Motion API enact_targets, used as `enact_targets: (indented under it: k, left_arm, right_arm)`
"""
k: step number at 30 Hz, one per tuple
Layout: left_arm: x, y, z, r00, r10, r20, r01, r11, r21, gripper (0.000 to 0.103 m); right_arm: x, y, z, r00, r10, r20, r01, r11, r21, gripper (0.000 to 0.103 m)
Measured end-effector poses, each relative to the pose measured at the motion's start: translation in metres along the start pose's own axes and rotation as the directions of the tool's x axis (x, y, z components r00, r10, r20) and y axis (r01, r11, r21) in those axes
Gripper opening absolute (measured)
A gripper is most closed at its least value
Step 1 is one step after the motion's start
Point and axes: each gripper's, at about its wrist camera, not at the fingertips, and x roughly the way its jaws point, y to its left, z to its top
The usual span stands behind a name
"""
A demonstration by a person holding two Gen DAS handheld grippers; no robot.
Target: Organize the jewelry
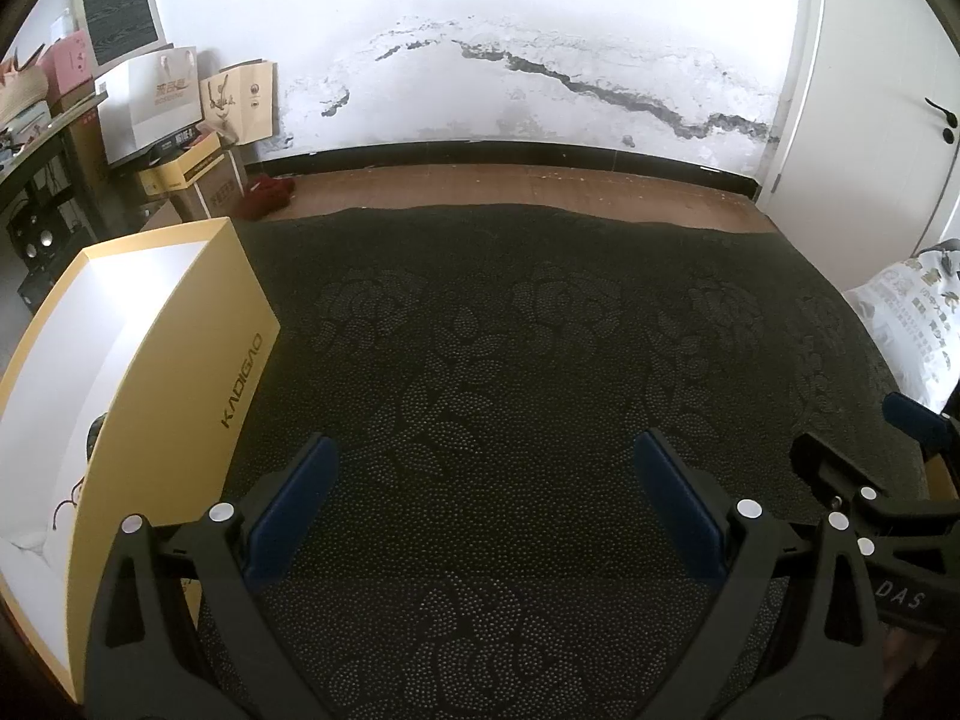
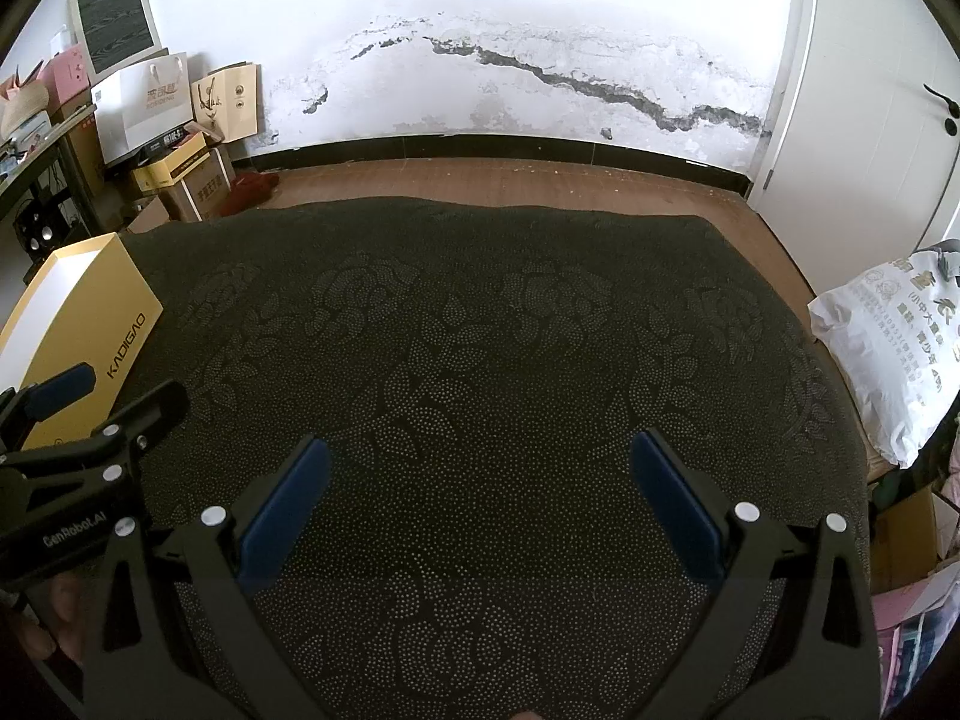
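Presently, left gripper [image 1: 486,450] and right gripper [image 2: 480,450] hover, fingers spread wide, empty, over dark mat [image 2: 480,330]; yellow box [image 1: 180,372] open at left

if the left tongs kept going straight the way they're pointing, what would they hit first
Probably the dark patterned mat; nothing lies between the open left tongs and it. The yellow box sits off to the side.

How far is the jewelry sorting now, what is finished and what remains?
Some jewelry already lies inside the open yellow box, though too dim to identify. In hand: nothing; the left gripper and right gripper are open and empty. No loose jewelry shows on the dark cloth.
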Motion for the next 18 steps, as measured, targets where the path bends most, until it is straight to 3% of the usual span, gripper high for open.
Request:
enact_targets:
  k: [18]
  left_arm:
    - [0.0006,-0.0009,0.0,1.0,0.001,0.0,-0.001,1.0,-0.001,0.096]
  right_arm:
    - [0.0003,0.0,0.0001,1.0,0.0,0.0,0.0,1.0,0.0,0.097]
